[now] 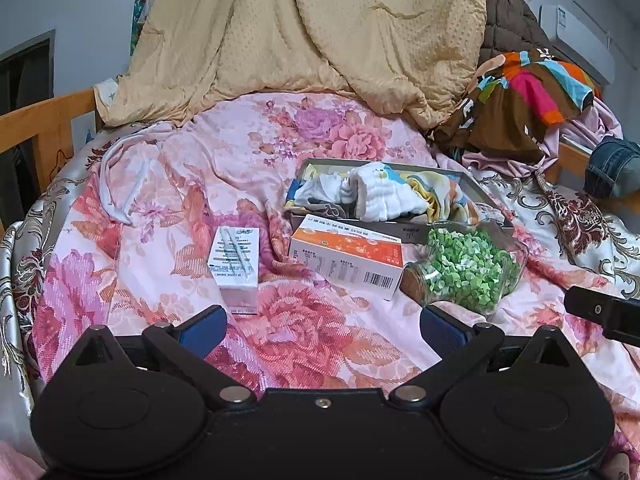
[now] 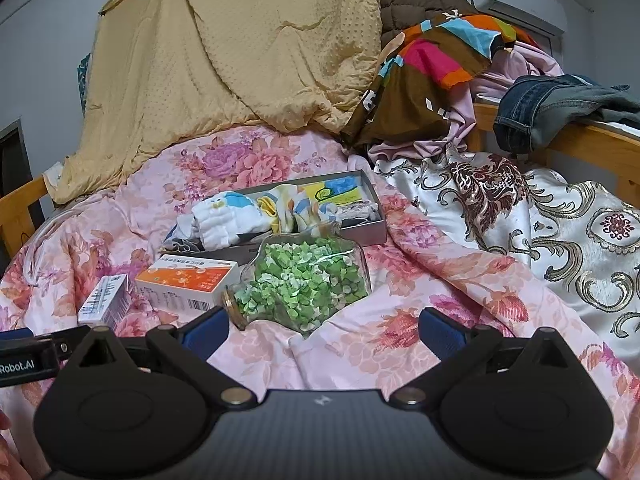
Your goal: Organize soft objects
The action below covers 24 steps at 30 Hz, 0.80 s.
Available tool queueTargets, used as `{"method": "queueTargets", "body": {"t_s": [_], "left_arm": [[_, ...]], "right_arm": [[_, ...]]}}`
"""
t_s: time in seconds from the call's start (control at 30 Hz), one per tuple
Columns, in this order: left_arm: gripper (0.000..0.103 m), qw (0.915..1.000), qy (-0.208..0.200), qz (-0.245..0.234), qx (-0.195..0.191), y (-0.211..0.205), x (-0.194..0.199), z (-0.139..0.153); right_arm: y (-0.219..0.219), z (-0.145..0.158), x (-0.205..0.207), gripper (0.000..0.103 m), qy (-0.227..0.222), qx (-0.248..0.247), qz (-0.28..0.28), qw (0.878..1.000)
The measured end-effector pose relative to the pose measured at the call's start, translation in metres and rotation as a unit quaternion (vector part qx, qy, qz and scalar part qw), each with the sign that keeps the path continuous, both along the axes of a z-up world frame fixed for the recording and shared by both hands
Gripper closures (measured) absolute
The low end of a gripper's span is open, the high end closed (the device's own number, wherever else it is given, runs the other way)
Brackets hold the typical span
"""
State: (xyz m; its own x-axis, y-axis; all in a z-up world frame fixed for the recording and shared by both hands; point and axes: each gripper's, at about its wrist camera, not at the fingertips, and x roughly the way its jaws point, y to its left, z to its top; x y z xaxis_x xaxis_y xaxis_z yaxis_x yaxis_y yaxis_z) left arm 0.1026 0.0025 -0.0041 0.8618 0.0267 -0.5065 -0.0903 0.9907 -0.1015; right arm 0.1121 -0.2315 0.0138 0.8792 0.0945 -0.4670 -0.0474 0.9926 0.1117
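While both grippers, left [image 1: 322, 330] and right [image 2: 324, 330], hang spread wide and empty over the floral sheet [image 1: 312, 344], a carton [image 1: 236, 268], an orange box [image 1: 348, 258] and a jar [image 2: 302, 280] lie ahead; farther back, rolled cloths [image 2: 228, 220] fill a grey tray [image 2: 370, 230].

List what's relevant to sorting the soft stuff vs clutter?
Relevant:
grey box
white cloth
patterned cloths
left gripper, open
right gripper, open

Clutter:
jar of green bits
orange carton
small white carton
jeans
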Motion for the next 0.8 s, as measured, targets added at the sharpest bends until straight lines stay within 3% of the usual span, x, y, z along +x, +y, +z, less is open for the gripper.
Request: {"method": "queueTargets", "body": {"t_s": [0.8], "left_arm": [[0.001, 1.0000, 0.007, 0.000, 0.004, -0.0009, 0.0018, -0.0017]], "right_arm": [[0.0002, -0.0007, 0.0002, 0.000, 0.003, 0.001, 0.002, 1.000]]}}
